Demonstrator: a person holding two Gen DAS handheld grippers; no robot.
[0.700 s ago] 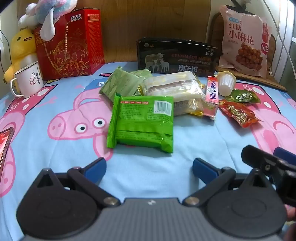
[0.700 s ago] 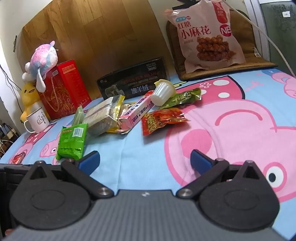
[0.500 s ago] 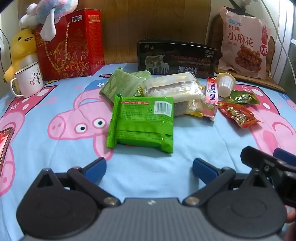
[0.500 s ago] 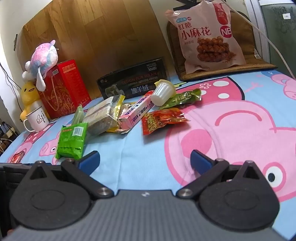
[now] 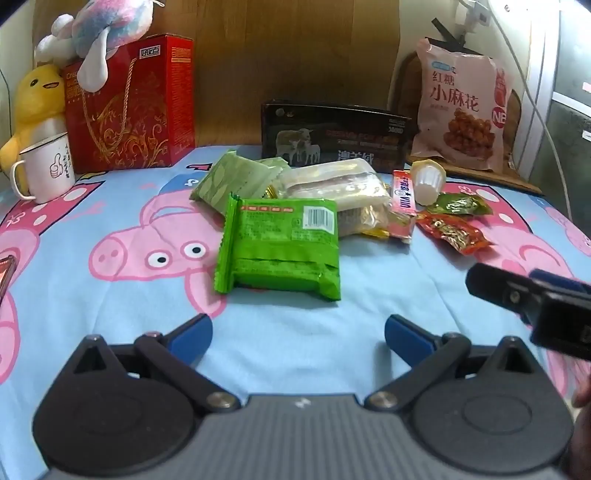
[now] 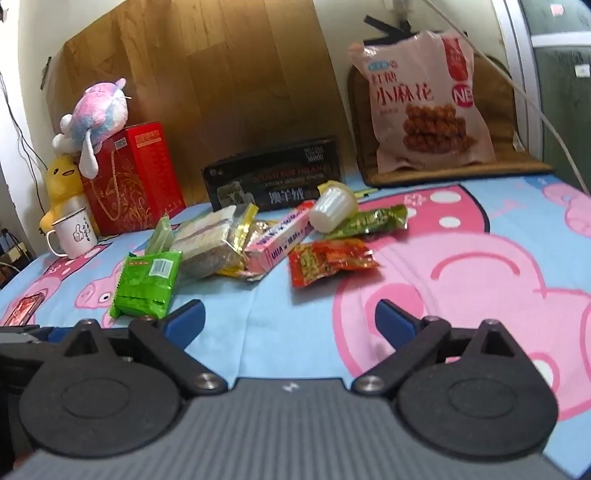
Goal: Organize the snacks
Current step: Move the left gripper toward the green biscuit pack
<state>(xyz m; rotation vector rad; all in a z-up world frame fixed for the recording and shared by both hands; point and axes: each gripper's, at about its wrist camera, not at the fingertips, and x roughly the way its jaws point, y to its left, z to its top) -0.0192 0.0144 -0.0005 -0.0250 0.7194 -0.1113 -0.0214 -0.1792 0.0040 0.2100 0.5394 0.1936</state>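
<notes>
A small heap of snacks lies on a blue bed sheet (image 5: 110, 332) printed with pink cartoon pigs. Nearest the left gripper (image 5: 297, 330) is a bright green packet (image 5: 280, 247), flat and rectangular, lying back side up with a white barcode patch at its far right corner and crimped ends. Behind it, touching, sit a pale green wrapper (image 5: 231, 181) and a clear bag of layered sandwich (image 5: 336, 192), its near end on gold foil. To the right of these lie a pink UHA candy box (image 6: 282, 242), a white jelly cup (image 6: 332, 208) tipped on its side, a dark green pouch (image 6: 373, 219) and a red pouch (image 6: 328, 260) with yellow print. The left gripper's jaws are spread wide with only sheet between them; the right gripper (image 6: 290, 321) has its jaws spread wide too, holding nothing, just short of the heap. At the back stand a red gift box (image 5: 133, 107) with a plush toy (image 5: 96, 33) on top, a white mug (image 5: 46, 166), a black box (image 5: 332, 136) and a large pink bag of fried dough twists (image 5: 461, 110)
</notes>
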